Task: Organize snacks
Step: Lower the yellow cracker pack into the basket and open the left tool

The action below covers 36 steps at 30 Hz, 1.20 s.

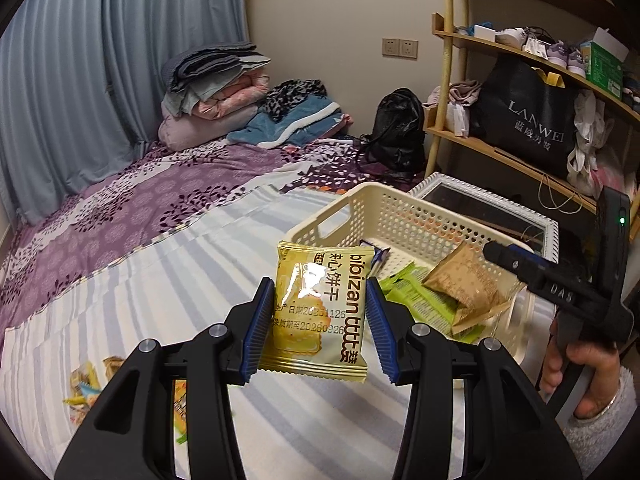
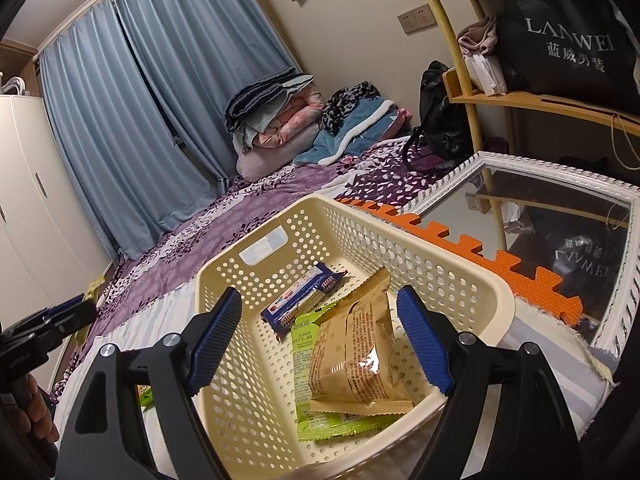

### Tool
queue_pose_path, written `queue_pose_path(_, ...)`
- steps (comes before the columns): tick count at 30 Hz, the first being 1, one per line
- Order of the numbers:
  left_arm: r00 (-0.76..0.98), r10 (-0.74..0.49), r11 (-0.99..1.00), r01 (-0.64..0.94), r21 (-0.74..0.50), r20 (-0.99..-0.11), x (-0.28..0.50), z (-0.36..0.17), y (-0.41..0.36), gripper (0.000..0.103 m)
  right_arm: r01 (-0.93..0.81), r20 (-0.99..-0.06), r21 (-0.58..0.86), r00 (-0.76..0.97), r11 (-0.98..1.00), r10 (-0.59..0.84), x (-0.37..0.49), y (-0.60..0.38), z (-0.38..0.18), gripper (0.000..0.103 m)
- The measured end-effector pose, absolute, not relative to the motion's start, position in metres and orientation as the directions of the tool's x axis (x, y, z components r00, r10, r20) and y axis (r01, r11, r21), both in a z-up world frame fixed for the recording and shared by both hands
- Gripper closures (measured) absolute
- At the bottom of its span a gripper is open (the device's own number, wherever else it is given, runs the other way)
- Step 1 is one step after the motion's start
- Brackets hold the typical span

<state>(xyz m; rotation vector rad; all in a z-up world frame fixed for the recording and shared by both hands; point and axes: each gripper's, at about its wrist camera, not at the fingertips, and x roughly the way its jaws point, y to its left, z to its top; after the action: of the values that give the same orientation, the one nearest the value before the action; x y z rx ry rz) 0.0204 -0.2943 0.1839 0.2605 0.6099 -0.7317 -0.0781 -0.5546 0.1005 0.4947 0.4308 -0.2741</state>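
Left wrist view: left gripper point(image 1: 320, 324) clamps a yellow biscuit packet point(image 1: 320, 312) above the striped bed sheet point(image 1: 160, 280), near the cream basket point(image 1: 400, 208). Right wrist view: right gripper point(image 2: 320, 340) hangs open over the basket, above a brown packet point(image 2: 356, 356), green packet point(image 2: 308, 364) and blue packet point(image 2: 304, 300).

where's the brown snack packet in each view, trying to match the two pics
Left wrist view: the brown snack packet sits right of centre, inside the cream basket, just under the right gripper.
Right wrist view: it lies low and centre-right, in the basket, on a green packet, between the open fingers.
Shared landmark: the black LANWEI bag on the shelf.
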Motion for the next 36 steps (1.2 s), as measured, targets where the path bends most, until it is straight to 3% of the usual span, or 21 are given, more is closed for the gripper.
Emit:
queue_pose_path(15,0.459,-0.644,0.630,0.772,-0.082,-0.612,0.026,0.172,-0.377,0.054,0.390,-0.443,0.421,0.876,0.819,-0.190,-0.094,-0.570,0.098,0.024)
queue_pose_path(18,0.444,-0.653,0.630,0.768,-0.115,-0.613,0.029,0.167,-0.379,0.022,0.396,-0.444,0.425,0.875,0.814,-0.194,-0.094,-0.573,0.097,0.024)
queue_pose_path(19,0.447,-0.651,0.636,0.762,-0.120,-0.614,0.030,0.166,-0.377,0.019,0.397,-0.444,0.426,0.875,0.813,-0.194,-0.095,-0.574,0.097,0.024)
queue_pose_path(24,0.465,-0.619,0.675,0.727,-0.126,-0.633,0.040,0.163,-0.363,0.019,0.394,-0.444,0.435,0.876,0.810,-0.188,-0.091,-0.573,0.096,0.023)
queue_pose_path(27,0.490,-0.602,0.698,0.706,-0.119,-0.630,0.043,0.164,-0.353,0.012,0.382,-0.441,0.432,0.880,0.817,-0.179,-0.090,-0.568,0.098,0.023)
queue_pose_path(36,0.532,-0.567,0.740,0.665,-0.105,-0.628,0.047,0.168,-0.324,0.005,0.345,-0.416,0.420,0.895,0.839,-0.160,-0.088,-0.549,0.112,0.017)
